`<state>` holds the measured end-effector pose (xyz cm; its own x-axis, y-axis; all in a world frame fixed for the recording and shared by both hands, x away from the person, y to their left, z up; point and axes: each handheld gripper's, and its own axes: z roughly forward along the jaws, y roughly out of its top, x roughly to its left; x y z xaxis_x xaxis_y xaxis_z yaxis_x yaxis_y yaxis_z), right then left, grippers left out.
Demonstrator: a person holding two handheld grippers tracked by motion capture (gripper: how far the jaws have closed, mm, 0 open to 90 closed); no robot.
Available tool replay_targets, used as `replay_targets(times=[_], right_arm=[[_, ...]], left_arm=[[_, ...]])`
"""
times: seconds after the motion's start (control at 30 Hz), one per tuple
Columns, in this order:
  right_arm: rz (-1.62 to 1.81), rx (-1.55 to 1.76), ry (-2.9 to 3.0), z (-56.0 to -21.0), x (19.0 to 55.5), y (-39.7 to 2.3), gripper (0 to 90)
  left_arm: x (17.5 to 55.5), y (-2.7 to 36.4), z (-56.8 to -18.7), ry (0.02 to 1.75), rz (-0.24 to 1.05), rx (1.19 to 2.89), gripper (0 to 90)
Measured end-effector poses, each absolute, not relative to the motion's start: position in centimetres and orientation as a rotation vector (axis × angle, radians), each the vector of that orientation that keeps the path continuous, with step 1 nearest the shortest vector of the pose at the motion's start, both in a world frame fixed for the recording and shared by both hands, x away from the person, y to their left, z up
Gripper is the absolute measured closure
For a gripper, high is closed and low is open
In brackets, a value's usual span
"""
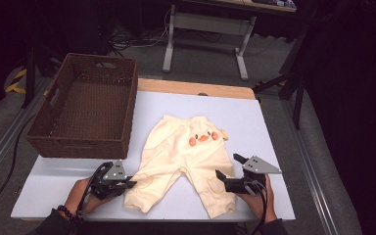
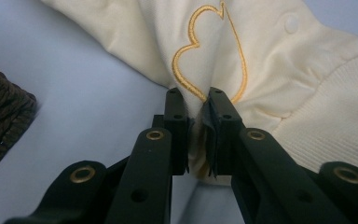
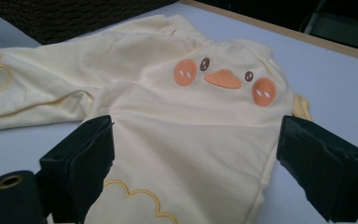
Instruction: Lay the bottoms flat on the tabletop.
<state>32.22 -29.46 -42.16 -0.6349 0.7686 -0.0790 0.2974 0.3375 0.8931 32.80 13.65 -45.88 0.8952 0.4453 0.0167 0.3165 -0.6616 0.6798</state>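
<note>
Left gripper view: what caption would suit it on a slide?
Left gripper pinches a fold of the cream baby trousers beside a gold embroidered outline.

In the left gripper view, we see the baby trousers (image 2: 270, 60) cut off at the top and right edges, the wicker basket (image 2: 0, 121) cropped at the left. We cannot see the fabric pinched between the closed jaws.
</note>
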Motion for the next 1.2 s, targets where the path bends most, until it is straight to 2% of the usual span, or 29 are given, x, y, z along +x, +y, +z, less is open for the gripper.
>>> replay_targets(times=[0.63,0.93,1.2], right_arm=[[1.325,0.841,2.102,-39.3,34.0,-25.0,13.4],[1.384,0.901,2.11,-36.9,37.5,-22.4,14.2],[1.361,0.964,2.202,-37.3,41.4,-17.3,17.3]], left_arm=[[33.1,13.8,-46.2,0.537,0.22,2.318,81.0],[33.1,13.8,-46.3,0.555,0.197,2.305,81.0],[32.9,13.4,-46.2,0.553,0.189,2.304,81.3]])
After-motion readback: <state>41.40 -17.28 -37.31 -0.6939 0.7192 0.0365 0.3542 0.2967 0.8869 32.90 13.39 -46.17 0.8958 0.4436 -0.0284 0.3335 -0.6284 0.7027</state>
